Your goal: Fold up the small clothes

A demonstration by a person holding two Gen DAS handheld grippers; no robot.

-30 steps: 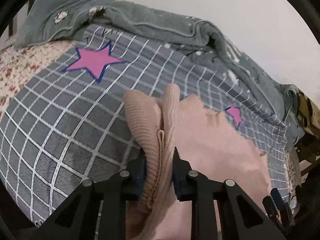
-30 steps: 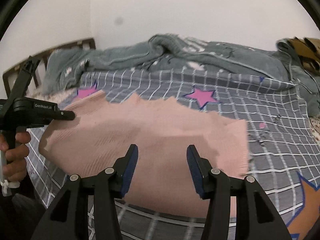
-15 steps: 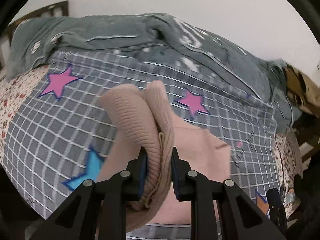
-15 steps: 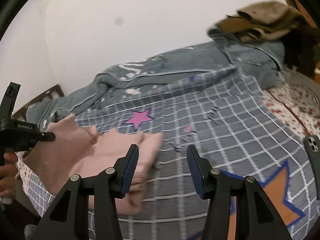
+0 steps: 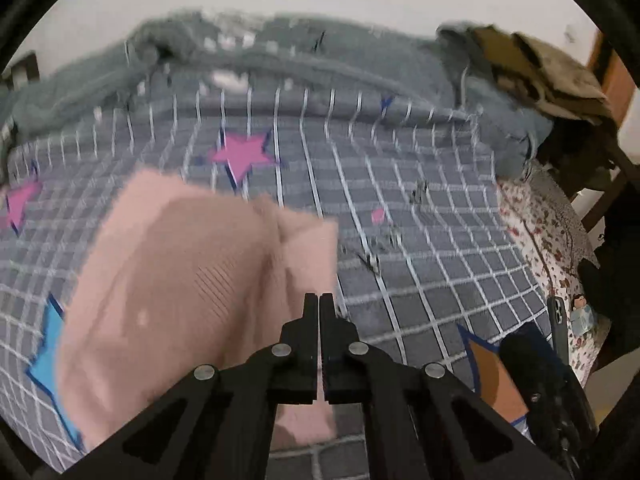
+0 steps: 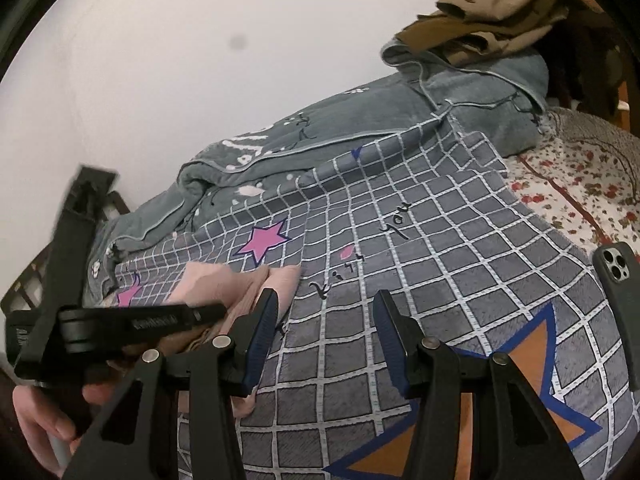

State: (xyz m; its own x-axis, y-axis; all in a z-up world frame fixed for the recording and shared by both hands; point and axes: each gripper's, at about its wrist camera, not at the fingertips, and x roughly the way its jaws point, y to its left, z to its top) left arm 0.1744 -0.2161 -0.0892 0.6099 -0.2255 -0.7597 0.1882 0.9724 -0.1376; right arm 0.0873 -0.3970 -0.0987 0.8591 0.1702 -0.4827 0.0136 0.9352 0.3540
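A pink ribbed knit garment (image 5: 188, 280) lies folded on the grey checked bedspread (image 5: 420, 264), left of centre in the left wrist view. My left gripper (image 5: 319, 300) is shut with its jaws together and empty, just above the garment's right edge. In the right wrist view the garment (image 6: 240, 284) shows at the left, partly hidden by the left gripper's body (image 6: 132, 322). My right gripper (image 6: 326, 312) is open and empty over the bare bedspread (image 6: 440, 264), to the right of the garment.
A grey quilt (image 5: 280, 56) is bunched along the far side against the wall. Brown clothes (image 6: 492, 8) sit piled at the far right corner. A phone (image 6: 618, 284) lies at the right on the bedspread's edge, by a floral sheet (image 6: 580, 188).
My left gripper has let go of the pink garment and shut empty; the garment now lies on the bed. My right gripper has swung right, away from the garment, still open.
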